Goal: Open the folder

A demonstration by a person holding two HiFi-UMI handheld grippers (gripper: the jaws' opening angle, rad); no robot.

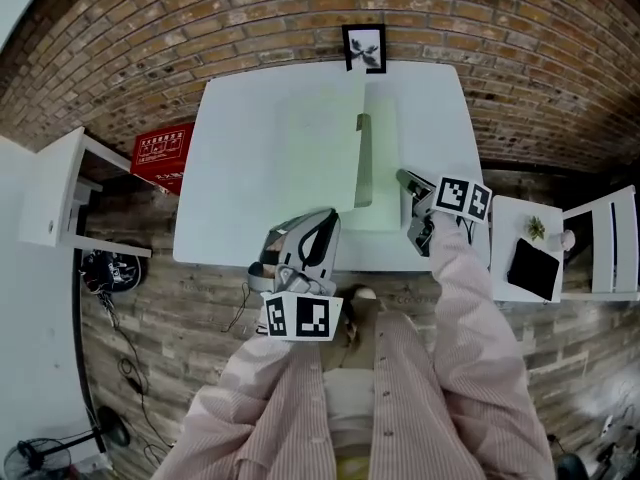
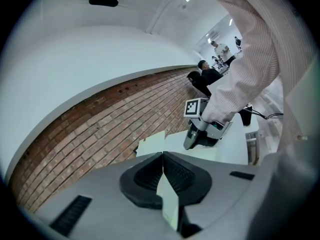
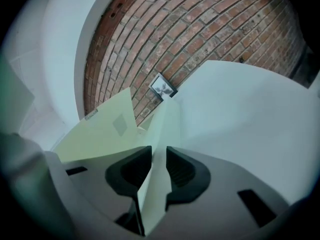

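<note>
A pale green folder (image 1: 380, 168) lies on the white table (image 1: 240, 168), spine to the far side. Its front cover (image 1: 320, 138) is raised off the lower leaf and stands tilted to the left. My left gripper (image 1: 325, 218) is shut on the cover's near edge; in the left gripper view a thin green sheet (image 2: 169, 196) runs between the closed pads of the left gripper (image 2: 163, 156). My right gripper (image 1: 404, 179) is at the folder's right edge, shut on the lower leaf (image 3: 152, 189), which passes between the pads of the right gripper (image 3: 159, 151). The lifted cover (image 3: 100, 129) rises to its left.
A framed black-and-white marker (image 1: 364, 48) stands at the table's far edge against the brick wall. A red box (image 1: 163, 153) and a white shelf (image 1: 55, 188) are on the left. A side table with a black tablet (image 1: 533, 268) is on the right.
</note>
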